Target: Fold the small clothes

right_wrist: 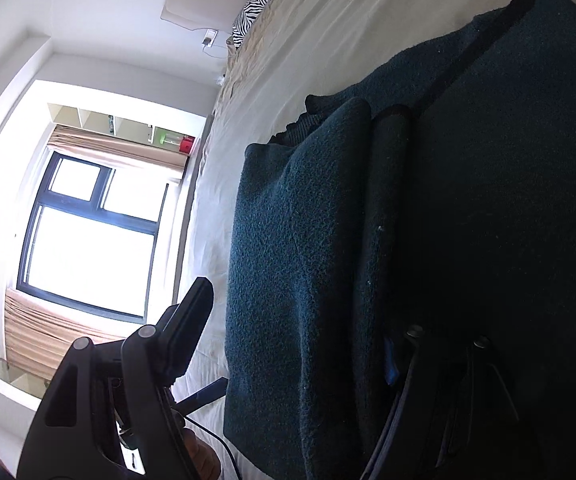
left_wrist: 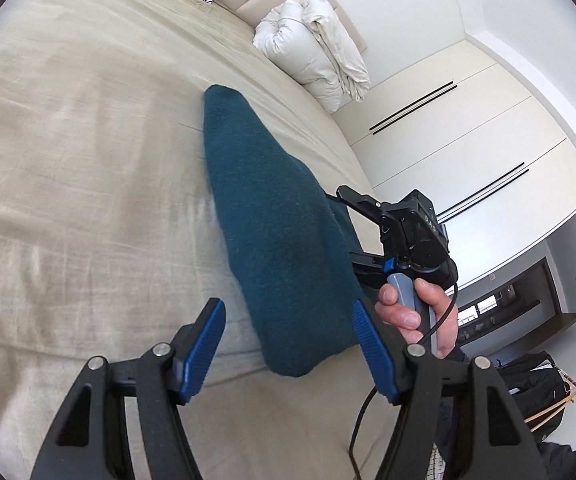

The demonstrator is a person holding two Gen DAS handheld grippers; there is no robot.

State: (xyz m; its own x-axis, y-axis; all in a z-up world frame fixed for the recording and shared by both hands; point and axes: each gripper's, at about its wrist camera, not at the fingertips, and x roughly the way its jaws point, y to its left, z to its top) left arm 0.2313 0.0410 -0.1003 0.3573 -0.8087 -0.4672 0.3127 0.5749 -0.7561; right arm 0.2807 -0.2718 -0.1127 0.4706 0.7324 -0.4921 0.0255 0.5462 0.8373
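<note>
Fleece in dark teal, a small garment [left_wrist: 275, 232], hangs lifted above the bed [left_wrist: 67, 160], running from the upper middle of the left wrist view down to its lower middle. In the right wrist view the same cloth fills the right half of the frame in several doubled layers with a darker trim line in the upper right.

Left tool [left_wrist: 288, 344] is released: its two blue pads stand wide apart at the bottom of the frame, the rounded lower end of the garment hanging between and just beyond them, not pinched. Right tool [left_wrist: 352, 232], seen at centre right of the left view with a hand [left_wrist: 420, 316] on its grey handle, reaches behind the cloth's edge. In its own view one finger stands clear at lower left while the other is buried under the fleece at lower right, so the jaws look parted around a layer; whether they actually grip it I cannot tell.

Judging by this, a fold is mid-way, the garment being carried over. Next move likely calls for the left tool to catch the loose lower end, then both to lay the cloth flat on the bed with edges aligned.
</note>
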